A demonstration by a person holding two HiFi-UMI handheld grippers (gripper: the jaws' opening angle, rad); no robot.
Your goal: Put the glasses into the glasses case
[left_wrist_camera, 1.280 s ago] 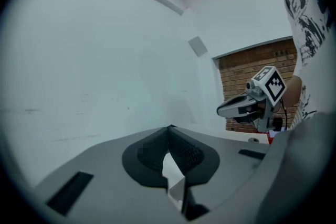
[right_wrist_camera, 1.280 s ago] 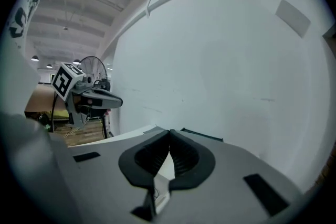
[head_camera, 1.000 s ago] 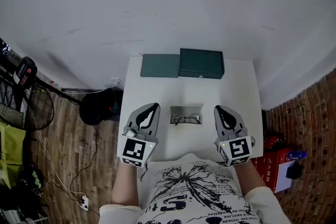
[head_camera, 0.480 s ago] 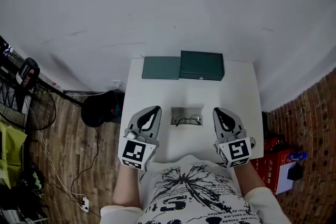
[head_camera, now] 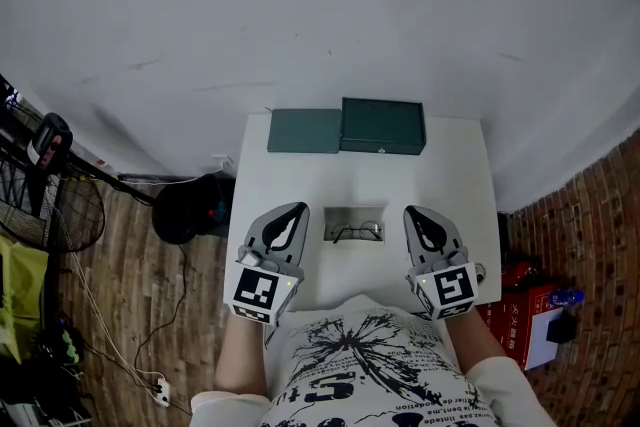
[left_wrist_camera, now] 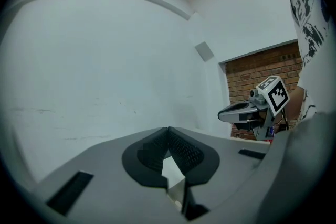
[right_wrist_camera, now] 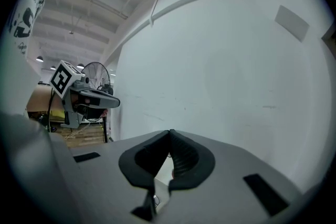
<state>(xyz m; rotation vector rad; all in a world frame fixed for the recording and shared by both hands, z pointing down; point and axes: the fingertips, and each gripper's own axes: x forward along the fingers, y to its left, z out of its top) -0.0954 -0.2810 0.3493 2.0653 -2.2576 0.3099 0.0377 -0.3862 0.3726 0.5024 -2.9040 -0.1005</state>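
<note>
A pair of thin-framed glasses (head_camera: 357, 232) lies on a small grey cloth (head_camera: 354, 221) near the front of the white table (head_camera: 450, 175). A dark green glasses case (head_camera: 383, 125) stands at the table's back edge, its flat lid (head_camera: 305, 130) lying beside it on the left. My left gripper (head_camera: 290, 213) hovers left of the glasses, my right gripper (head_camera: 414, 214) to their right. Both are shut with nothing between the jaws. In the left gripper view the tips (left_wrist_camera: 168, 128) meet; the right gripper view shows the same (right_wrist_camera: 169, 132).
A white wall rises behind the table. Wooden floor, cables and a black round object (head_camera: 190, 202) lie to the left, with a fan (head_camera: 60, 205) further left. A red box (head_camera: 530, 315) sits on the floor at right.
</note>
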